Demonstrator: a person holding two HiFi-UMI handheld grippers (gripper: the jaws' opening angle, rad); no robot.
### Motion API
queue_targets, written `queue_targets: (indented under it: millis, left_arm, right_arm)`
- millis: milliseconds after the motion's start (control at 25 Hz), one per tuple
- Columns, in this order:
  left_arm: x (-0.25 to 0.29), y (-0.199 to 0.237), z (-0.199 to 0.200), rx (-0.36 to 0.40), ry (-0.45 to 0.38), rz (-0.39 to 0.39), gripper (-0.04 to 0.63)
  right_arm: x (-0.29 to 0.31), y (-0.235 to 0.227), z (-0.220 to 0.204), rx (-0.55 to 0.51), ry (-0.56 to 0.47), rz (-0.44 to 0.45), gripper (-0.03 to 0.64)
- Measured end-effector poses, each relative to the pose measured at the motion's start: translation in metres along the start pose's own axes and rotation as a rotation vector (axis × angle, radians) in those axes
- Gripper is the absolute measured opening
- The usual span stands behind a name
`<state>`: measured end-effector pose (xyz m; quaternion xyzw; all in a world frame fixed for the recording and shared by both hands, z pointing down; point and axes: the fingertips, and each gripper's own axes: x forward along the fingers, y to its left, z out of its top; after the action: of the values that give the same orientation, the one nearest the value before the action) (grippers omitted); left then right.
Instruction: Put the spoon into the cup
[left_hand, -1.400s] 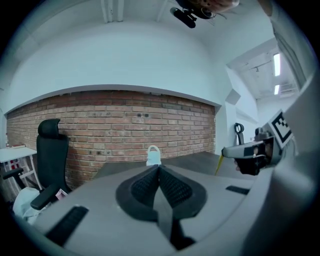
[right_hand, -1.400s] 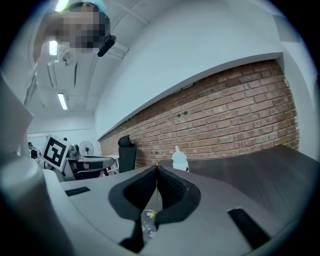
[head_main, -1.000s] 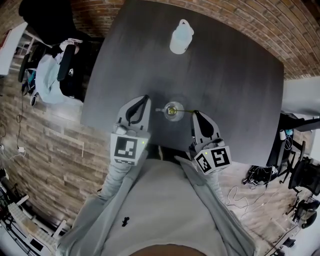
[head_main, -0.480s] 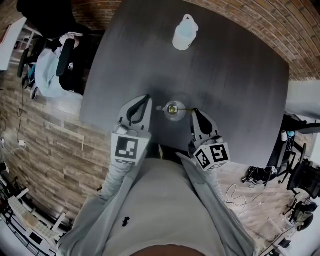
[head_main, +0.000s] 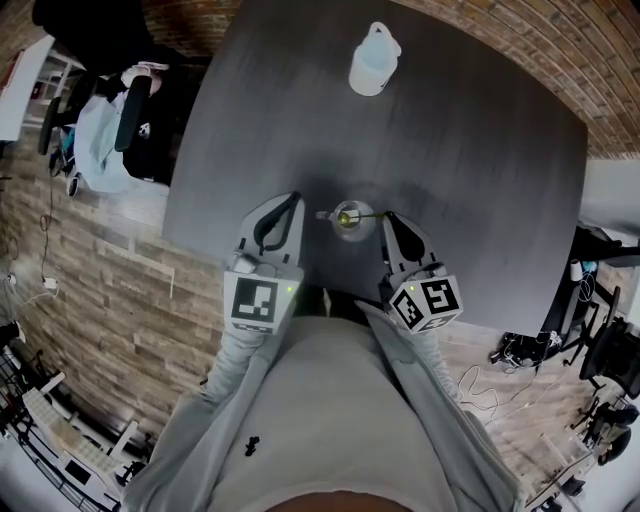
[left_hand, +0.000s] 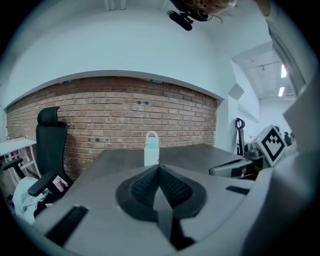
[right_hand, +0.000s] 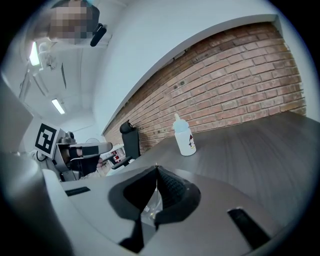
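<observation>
The spoon (head_main: 368, 215) is showing in the head view only as a thin line, its far end lying inside the cup (head_main: 349, 222) and its near end disappearing at the tip of the right gripper (head_main: 386, 218); its bowl is too small to make out among the yellowish glints in the glass. In the right gripper view the right gripper (right_hand: 156, 170) is pressing its jaws together, with a fine sliver running down the seam between them, so it is pinching the spoon's handle edge-on, and something clear and glassy is showing blurred in the gap beneath the pads. The left gripper (head_main: 291, 200) is hovering just beside the cup on the other side, apart from it, and in its own view the left gripper (left_hand: 159, 170) is holding its jaws fully closed on nothing. The person's grey sleeves and torso (head_main: 320, 420) are covering the near edge of the tabletop (head_main: 460, 170). The cup is standing near that edge on the dark, wood-grained surface, and a pale bottle (head_main: 375, 60) is standing upright well apart from it toward the far side, also appearing in the left gripper view (left_hand: 151, 149). A red brick wall (left_hand: 115, 115) is running behind the tabletop, a black office chair (left_hand: 47, 145) is standing to the left, and a wood-plank floor (head_main: 110, 290) is spreading around it, with loose cables (head_main: 480, 385) lying at the right
</observation>
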<state>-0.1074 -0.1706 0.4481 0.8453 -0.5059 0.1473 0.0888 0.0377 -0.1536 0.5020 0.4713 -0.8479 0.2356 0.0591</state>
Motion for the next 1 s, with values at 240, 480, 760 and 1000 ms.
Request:
queue_targets:
  millis: [240, 480, 760, 1000]
  left_arm:
    - [0.002, -0.003, -0.003, 0.005, 0.010, -0.006, 0.019]
    - [0.006, -0.011, 0.003, 0.033, -0.020, -0.025, 0.018]
    - [0.005, -0.014, 0.009, 0.038, -0.031, -0.017, 0.020]
    - [0.001, -0.013, 0.010, 0.035, -0.039, 0.001, 0.018]
  right_arm:
    - [0.003, -0.004, 0.000, -0.025, 0.011, 0.012, 0.020]
    - [0.005, -0.009, -0.002, -0.018, 0.021, 0.024, 0.020]
    - [0.007, -0.005, -0.022, -0.017, 0.098, 0.038, 0.020]
    - [0.009, -0.003, -0.026, -0.025, 0.116, 0.056, 0.020]
